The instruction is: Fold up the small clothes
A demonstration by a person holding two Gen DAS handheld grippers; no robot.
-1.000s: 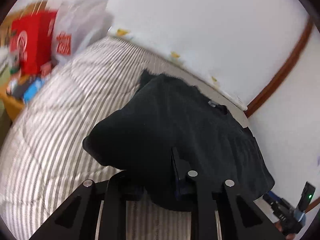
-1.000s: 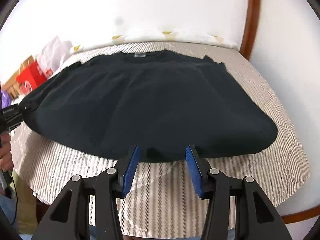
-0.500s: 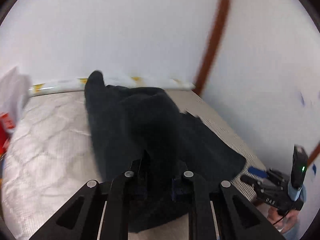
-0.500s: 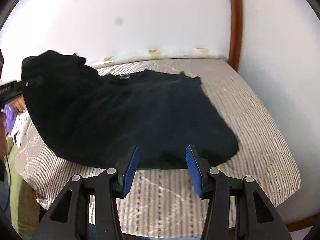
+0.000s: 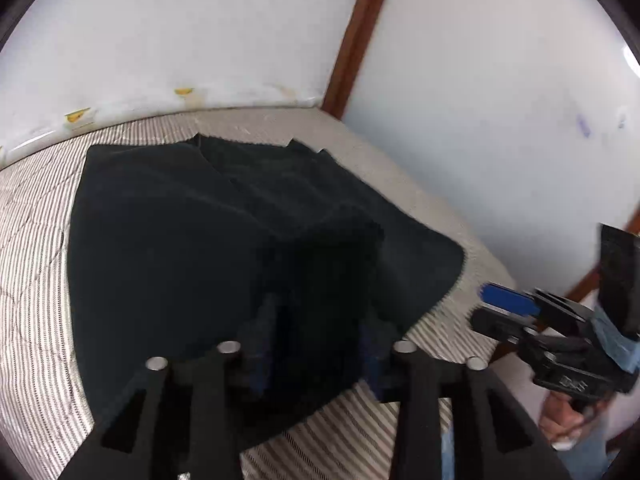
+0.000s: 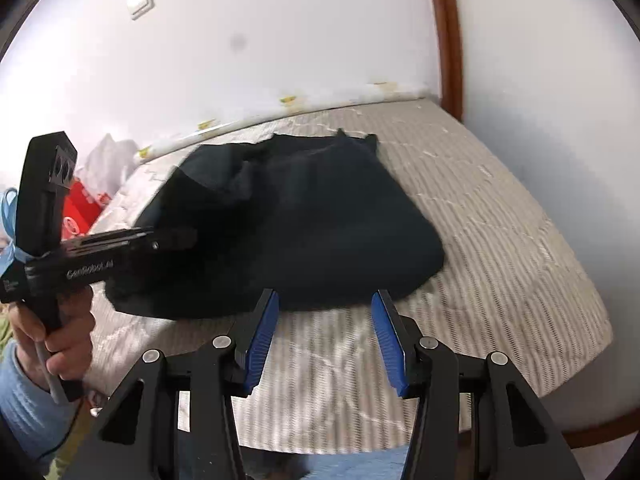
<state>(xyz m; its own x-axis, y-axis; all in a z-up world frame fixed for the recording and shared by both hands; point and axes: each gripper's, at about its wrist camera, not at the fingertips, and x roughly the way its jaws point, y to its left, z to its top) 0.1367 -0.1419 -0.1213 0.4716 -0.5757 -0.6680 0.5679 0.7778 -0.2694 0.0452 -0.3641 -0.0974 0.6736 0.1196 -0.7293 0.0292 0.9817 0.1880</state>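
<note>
A black shirt (image 5: 180, 240) lies on the striped mattress (image 5: 32, 280), its left side folded over onto the rest. My left gripper (image 5: 318, 344) hovers low over the folded shirt's near edge. Its jaws are opening, and dark cloth lies loose between the fingers (image 5: 262, 340) without being pinched. In the right wrist view the shirt (image 6: 312, 220) is a rumpled dark heap, and the left gripper (image 6: 176, 238) reaches onto its left side. My right gripper (image 6: 326, 336) stands open just short of the near hem, with nothing between its blue pads (image 6: 262, 336).
The mattress (image 6: 500, 240) fills a corner between white walls with a brown wooden trim (image 6: 444, 32). A red bag (image 6: 82, 212) and a white plastic bag (image 6: 108, 160) stand past the bed's left end. A hand (image 6: 60, 340) in a light blue sleeve holds the left gripper.
The left gripper swung the shirt's left side up and across to the right, laid it on the rest, and its jaws have parted. The right gripper shifted a little, still open.
</note>
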